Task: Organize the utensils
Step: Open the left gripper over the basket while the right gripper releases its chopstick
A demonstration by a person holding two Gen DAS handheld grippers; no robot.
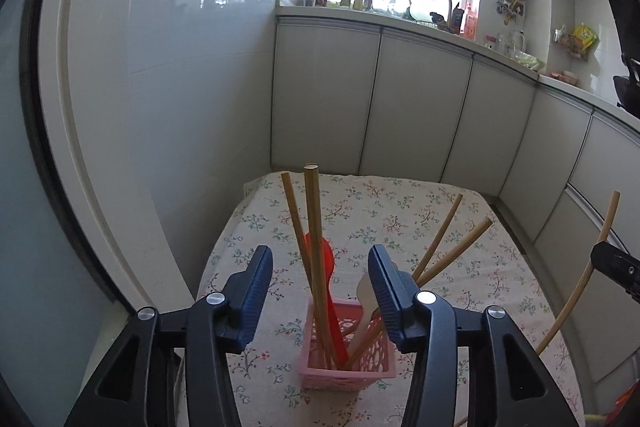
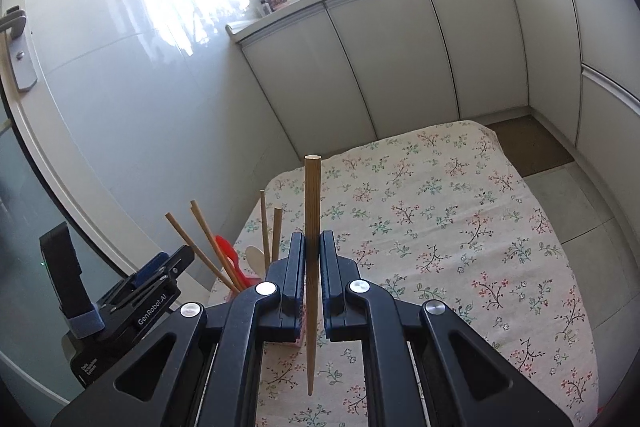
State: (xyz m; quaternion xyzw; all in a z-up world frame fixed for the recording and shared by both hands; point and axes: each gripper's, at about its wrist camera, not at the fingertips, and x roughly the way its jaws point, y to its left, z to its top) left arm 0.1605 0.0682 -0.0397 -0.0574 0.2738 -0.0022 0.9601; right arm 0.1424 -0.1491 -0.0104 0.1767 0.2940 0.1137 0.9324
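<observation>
Floral tablecloth (image 2: 440, 211); pink basket (image 1: 347, 373) half hidden behind spread left gripper (image 1: 320, 291), right gripper (image 2: 312, 267) pinching chopstick (image 2: 312, 195).

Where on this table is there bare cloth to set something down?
The floral tablecloth lies bare beyond and right of the right gripper and its chopstick. It is crowded only at the pink basket, under the left gripper.

Pink basket (image 1: 347, 373) on floral cloth: chopsticks (image 1: 316, 239), red spoon (image 1: 326, 267) upright inside.
</observation>
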